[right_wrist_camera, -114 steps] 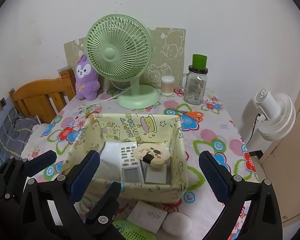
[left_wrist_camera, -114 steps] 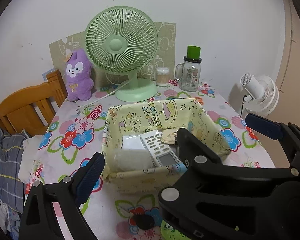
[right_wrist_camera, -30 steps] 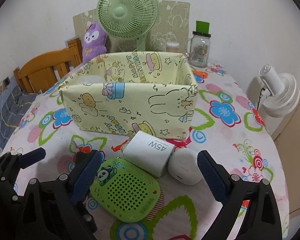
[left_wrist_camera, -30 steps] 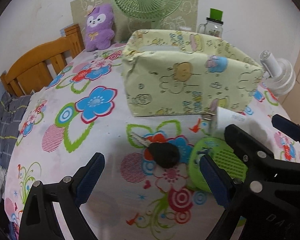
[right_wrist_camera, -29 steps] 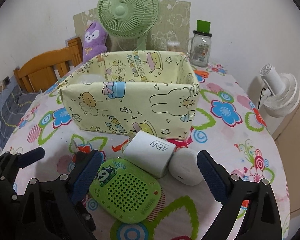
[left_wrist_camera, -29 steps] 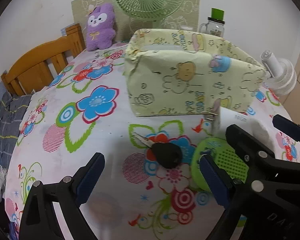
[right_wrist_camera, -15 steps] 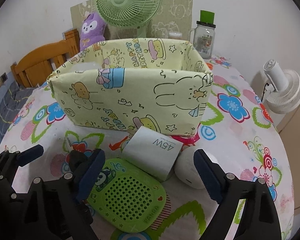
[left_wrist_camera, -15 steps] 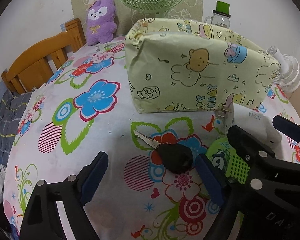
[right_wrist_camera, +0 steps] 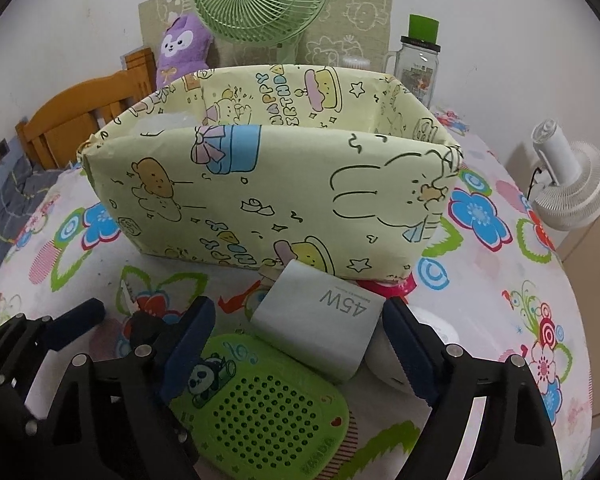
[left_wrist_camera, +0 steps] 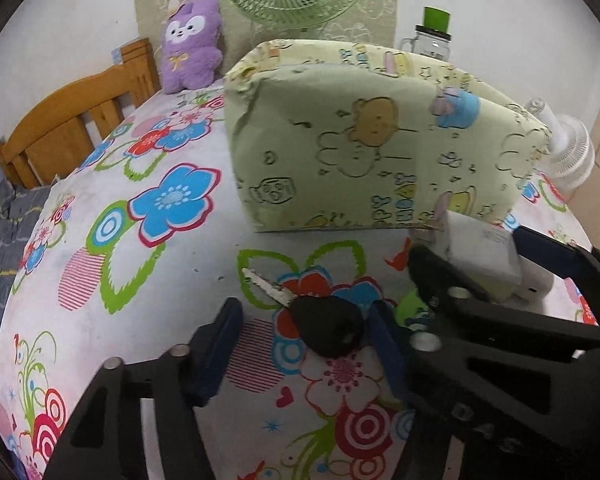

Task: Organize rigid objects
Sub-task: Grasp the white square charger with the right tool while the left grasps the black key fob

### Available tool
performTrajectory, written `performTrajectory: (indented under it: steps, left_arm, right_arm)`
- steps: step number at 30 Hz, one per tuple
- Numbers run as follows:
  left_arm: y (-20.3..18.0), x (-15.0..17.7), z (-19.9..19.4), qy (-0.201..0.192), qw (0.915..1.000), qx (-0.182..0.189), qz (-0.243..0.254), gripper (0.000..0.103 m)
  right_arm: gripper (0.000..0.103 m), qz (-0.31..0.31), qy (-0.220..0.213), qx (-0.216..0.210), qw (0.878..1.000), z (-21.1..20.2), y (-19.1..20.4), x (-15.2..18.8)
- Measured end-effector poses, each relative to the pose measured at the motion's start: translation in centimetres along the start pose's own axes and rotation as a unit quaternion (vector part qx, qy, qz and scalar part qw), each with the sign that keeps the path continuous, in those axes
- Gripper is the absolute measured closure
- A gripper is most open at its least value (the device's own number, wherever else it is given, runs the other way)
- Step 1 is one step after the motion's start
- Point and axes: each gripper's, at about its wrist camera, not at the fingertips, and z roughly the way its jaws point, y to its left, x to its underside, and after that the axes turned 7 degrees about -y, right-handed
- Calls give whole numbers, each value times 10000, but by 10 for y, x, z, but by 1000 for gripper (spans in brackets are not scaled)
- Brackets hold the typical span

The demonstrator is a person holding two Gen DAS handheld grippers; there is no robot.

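So my left gripper (left_wrist_camera: 306, 342) is down over the black key (left_wrist_camera: 327, 330), which lies on the flowery tablecloth (left_wrist_camera: 148, 280) between my fingers. The jaws have just been closing in; the right pad looks right at the key's head, the left one is still clear, so no grip yet. My right gripper (right_wrist_camera: 300, 344) has also been narrowing, about half open, straddling the white 45W charger (right_wrist_camera: 320, 322) and green speaker (right_wrist_camera: 260, 412), holding nothing. A white earbud case (right_wrist_camera: 436, 328) sits just behind its right finger. The yellow cartoon box (right_wrist_camera: 260, 196) stands just beyond both grippers.
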Motion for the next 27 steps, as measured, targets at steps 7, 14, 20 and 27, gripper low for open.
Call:
performTrajectory:
  steps: [7,14,20,27]
  left_arm:
    - [1,-2,-1,-23,9999,63,96,60]
    - [2,0,-4,-12,9998,112,162,66]
    - [2,0,-5,22,9998,120,132,67]
    - [0,1,-9,47,9998,180,103,67]
  right_arm:
    - [18,-33,2,87,10000,4,1,-2]
    - [39,154,191,24,9997,9,-3,2]
    - [40,201,184,-1,9996,8,-1,3]
    - [40,277,163,-18,9995,0,-6,5]
